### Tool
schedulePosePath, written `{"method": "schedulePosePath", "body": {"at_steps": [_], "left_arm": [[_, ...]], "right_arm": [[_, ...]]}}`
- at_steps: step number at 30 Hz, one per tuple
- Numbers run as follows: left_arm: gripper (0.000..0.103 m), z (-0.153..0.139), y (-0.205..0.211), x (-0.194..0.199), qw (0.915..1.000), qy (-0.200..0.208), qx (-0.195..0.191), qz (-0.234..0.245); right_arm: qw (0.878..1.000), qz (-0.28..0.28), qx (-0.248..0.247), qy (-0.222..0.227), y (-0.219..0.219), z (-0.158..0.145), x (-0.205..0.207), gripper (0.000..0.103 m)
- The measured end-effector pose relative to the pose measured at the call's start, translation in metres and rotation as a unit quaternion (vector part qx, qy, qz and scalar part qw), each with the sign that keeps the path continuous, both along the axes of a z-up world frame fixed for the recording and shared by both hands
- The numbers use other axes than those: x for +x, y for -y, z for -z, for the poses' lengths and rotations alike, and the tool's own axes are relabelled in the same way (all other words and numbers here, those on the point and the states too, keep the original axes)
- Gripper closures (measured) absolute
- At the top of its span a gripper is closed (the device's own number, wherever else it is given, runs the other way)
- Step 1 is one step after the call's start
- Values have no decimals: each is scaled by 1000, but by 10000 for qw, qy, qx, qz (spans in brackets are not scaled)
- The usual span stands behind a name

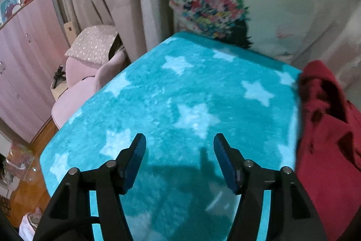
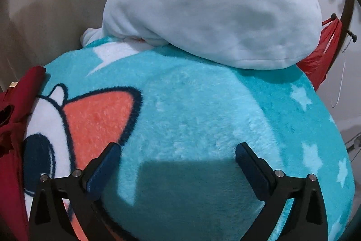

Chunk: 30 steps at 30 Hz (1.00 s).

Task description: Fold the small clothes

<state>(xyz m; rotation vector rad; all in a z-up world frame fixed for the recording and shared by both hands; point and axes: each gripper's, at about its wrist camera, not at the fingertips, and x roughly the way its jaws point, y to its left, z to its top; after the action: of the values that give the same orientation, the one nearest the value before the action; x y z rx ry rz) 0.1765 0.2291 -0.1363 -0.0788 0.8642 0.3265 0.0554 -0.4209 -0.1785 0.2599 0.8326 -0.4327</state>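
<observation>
A dark red garment (image 1: 325,132) lies crumpled on the right side of a turquoise star-patterned blanket (image 1: 180,94). My left gripper (image 1: 179,139) is open and empty, hovering over bare blanket to the left of the garment. In the right wrist view the same red garment (image 2: 13,119) shows at the left edge, bunched up. My right gripper (image 2: 178,148) is open and empty above the blanket (image 2: 203,116), to the right of the garment.
A white pillow with a colourful print (image 1: 237,3) leans at the bed's head. A pale blue plush cushion (image 2: 214,10) rests on the blanket's far end. A pink chair (image 1: 76,92) and pink wardrobe (image 1: 22,60) stand left of the bed. A red bag (image 2: 322,53) hangs at the right.
</observation>
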Motion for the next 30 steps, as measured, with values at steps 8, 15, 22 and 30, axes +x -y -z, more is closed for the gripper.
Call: {"method": "schedulePosePath", "body": {"at_steps": [8, 15, 22, 30], "left_arm": [[40, -36, -1, -32, 9982, 352, -483, 97], [40, -41, -16, -49, 9941, 280, -1037, 161], [40, -44, -73, -64, 9878, 400, -1491, -203], [40, -61, -123, -82, 9830, 625, -1666, -463]], "right_arm": [[10000, 15, 44, 9, -1, 0, -2, 0], [10000, 21, 43, 6, -1, -2, -8, 0], [10000, 16, 46, 0, -1, 1, 0, 0], [10000, 23, 40, -1, -1, 1, -1, 0]]}}
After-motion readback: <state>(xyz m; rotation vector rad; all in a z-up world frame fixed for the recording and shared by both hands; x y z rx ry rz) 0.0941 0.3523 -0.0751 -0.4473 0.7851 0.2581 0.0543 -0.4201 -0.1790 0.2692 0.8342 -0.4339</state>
